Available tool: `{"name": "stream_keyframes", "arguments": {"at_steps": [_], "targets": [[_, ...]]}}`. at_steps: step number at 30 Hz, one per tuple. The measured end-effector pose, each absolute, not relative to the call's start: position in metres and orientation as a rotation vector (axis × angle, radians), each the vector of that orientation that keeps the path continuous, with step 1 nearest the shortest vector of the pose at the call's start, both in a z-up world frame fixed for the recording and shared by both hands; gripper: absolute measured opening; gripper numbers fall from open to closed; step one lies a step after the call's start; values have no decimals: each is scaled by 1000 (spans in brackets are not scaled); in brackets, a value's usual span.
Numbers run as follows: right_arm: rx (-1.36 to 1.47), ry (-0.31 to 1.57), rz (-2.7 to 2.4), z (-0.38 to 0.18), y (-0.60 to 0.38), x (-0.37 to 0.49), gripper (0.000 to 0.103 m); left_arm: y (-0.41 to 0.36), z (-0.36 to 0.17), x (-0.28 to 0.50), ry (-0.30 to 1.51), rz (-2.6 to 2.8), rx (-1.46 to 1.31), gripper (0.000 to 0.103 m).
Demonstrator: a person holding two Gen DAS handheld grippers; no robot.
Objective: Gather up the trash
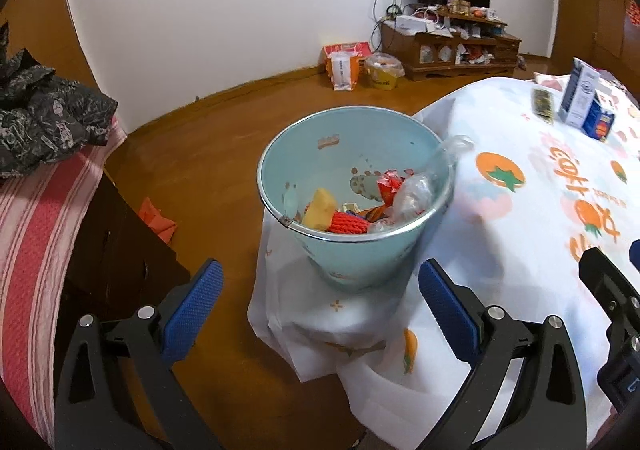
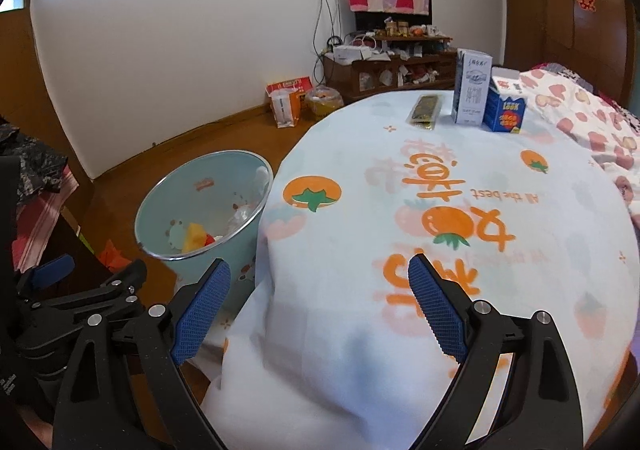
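A light blue bin (image 1: 356,186) stands on the floor at the table's left edge, holding a yellow piece (image 1: 320,208), red netting (image 1: 348,227) and clear plastic wrap (image 1: 416,194). It also shows in the right wrist view (image 2: 200,206). My left gripper (image 1: 320,282) is open and empty, just short of the bin. My right gripper (image 2: 320,278) is open and empty over the table's near edge. On the far side of the table stand a white carton (image 2: 472,86), a blue box (image 2: 505,110) and a flat dark packet (image 2: 425,111).
The round table wears a white cloth printed with orange fruit (image 2: 440,210). A striped bed with dark clothing (image 1: 44,110) lies to the left. Bags (image 1: 348,64) and a cluttered low wooden cabinet (image 1: 448,46) stand along the far wall.
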State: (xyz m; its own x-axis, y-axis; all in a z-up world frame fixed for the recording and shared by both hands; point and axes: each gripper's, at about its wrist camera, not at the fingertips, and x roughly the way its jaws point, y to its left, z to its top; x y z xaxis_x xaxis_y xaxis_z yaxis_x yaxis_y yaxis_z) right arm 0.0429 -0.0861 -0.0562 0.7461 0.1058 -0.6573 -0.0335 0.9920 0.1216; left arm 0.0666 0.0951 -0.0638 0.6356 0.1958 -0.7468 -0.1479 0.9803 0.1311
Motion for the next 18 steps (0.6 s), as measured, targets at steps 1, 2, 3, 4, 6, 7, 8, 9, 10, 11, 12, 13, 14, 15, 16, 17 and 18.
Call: {"name": "stream_keyframes", "arguments": {"at_steps": [1,2,3,4,6,7,8,9,10,11,12,13,14,15,16,17,18], "targets": [[97,707,68,-53,-86,36,89,94,-62,62,853,192,58,96],[89,689,63,-49,-87,30,89,93,-60,57,846,187,54,96],[83,670,58,-43,-88,24,89,92,-57,54,839,184,51,96],[82,650,50,-38,-89,19,89,93,-54,51,829,181,50,96],[86,608,33,-28,-91,10,90,91,-43,43,788,181,54,96],[89,576,22,-22,-94,5,90,91,-38,39,765,180,57,97],[91,543,12,-16,-96,0,90,90,-30,33,725,182,66,97],[93,504,1,-9,-97,-7,91,90,-24,29,699,186,73,97],[94,479,-5,-5,-97,-11,91,89,-17,25,667,189,82,97],[96,450,-12,0,-98,-16,92,89,-11,21,637,190,90,97],[98,427,-16,4,-97,-20,92,88,-5,15,599,191,98,97],[100,402,-22,8,-97,-24,92,87,1,11,568,190,104,97],[104,379,-28,11,-97,-28,92,87,5,8,547,188,109,97],[107,354,-34,14,-96,-32,92,86,9,4,520,184,115,97],[109,341,-39,16,-97,-34,92,86,13,2,500,179,119,97],[112,327,-50,18,-97,-36,92,85,15,1,492,175,118,97],[116,317,-57,19,-97,-38,92,85,18,0,485,172,115,97]]}}
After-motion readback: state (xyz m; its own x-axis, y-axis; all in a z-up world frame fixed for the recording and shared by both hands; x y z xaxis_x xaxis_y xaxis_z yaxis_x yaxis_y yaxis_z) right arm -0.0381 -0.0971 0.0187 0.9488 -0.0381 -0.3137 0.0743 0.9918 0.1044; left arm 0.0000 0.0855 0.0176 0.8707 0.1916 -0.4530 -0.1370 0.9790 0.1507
